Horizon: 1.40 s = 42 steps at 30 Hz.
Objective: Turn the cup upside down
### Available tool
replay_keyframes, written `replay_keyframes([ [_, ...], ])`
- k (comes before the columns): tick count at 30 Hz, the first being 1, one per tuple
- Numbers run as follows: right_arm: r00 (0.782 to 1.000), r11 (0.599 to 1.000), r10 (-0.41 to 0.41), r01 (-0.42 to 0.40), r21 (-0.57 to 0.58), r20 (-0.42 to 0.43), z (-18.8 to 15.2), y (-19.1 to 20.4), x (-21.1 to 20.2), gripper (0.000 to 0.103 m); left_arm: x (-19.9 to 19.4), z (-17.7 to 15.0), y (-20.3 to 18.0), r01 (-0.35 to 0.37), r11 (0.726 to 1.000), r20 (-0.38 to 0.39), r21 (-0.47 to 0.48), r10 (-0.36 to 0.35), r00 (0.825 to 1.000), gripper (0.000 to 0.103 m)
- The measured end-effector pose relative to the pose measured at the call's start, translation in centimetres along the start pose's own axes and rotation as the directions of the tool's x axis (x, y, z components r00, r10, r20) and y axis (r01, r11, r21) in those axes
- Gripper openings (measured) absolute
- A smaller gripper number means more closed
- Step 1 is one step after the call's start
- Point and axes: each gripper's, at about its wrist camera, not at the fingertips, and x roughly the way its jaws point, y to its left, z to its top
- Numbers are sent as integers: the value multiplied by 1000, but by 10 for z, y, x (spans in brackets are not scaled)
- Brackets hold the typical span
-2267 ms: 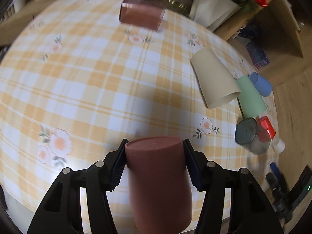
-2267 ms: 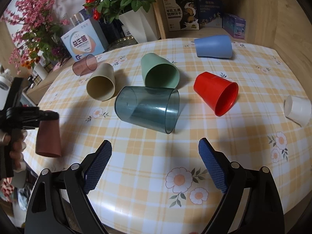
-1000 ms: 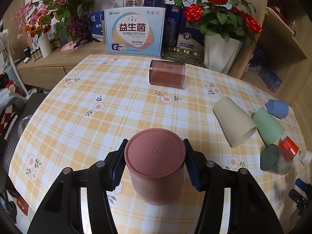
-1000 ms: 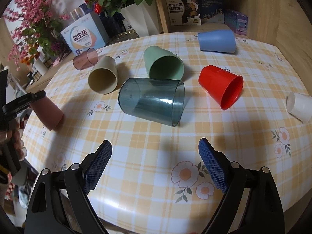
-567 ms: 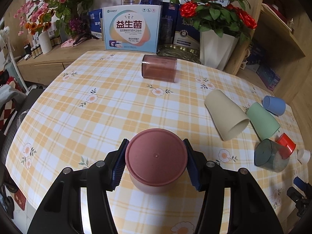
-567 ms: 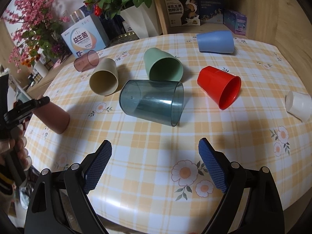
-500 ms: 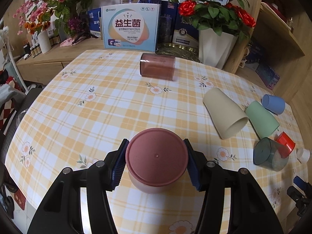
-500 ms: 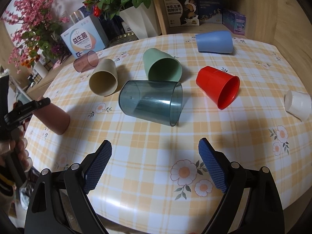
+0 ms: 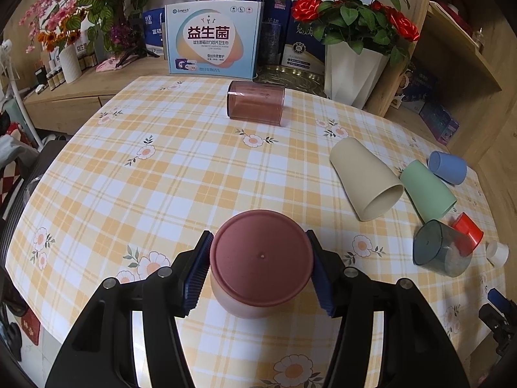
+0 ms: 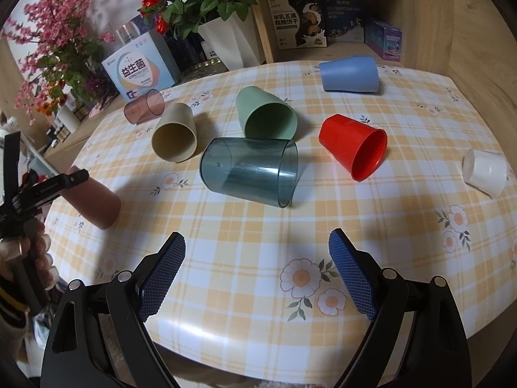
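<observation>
My left gripper (image 9: 260,263) is shut on a dusty-pink cup (image 9: 261,260), upside down with its flat base facing up; its rim sits at or just above the checked tablecloth (image 9: 168,174). In the right wrist view the same cup (image 10: 97,203) stands at the table's left edge with the left gripper's finger (image 10: 55,186) across its top. My right gripper (image 10: 257,273) is open and empty above the near edge of the table.
Several cups lie on their sides: a clear pink one (image 9: 255,102), beige (image 9: 365,179), green (image 9: 426,190), blue (image 9: 447,167), clear teal (image 10: 250,169), red (image 10: 355,147) and white (image 10: 484,172). Boxes and a white flower vase (image 9: 353,76) stand behind the table.
The left gripper turned the pink cup base-up and lowered it toward the tablecloth near the left edge. The right gripper stayed still and open.
</observation>
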Motion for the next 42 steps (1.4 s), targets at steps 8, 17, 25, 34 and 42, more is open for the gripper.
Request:
replay_keyframes([
  [8, 1000, 1000, -10, 10, 0, 30, 2, 1, -18, 87, -14, 3, 2, 2, 1000, 5, 1, -2, 1000, 82],
  [17, 982, 999, -50, 49, 11, 184, 11, 6, -87, 87, -92, 10, -6, -28, 998, 113, 55, 22, 993, 97],
  [25, 926, 989, -134, 148, -13, 354, 0, 23, -157, 87, -177, -26, -28, -57, 988, 256, 146, 18, 966, 97],
  [34, 885, 984, -136, 174, -46, 445, -15, 44, -194, 87, -226, -60, -48, -12, 979, 321, 206, -56, 945, 97],
  [42, 863, 980, -145, 193, -51, 483, -26, 53, -208, 87, -241, -65, -53, -22, 975, 362, 222, -62, 930, 97],
])
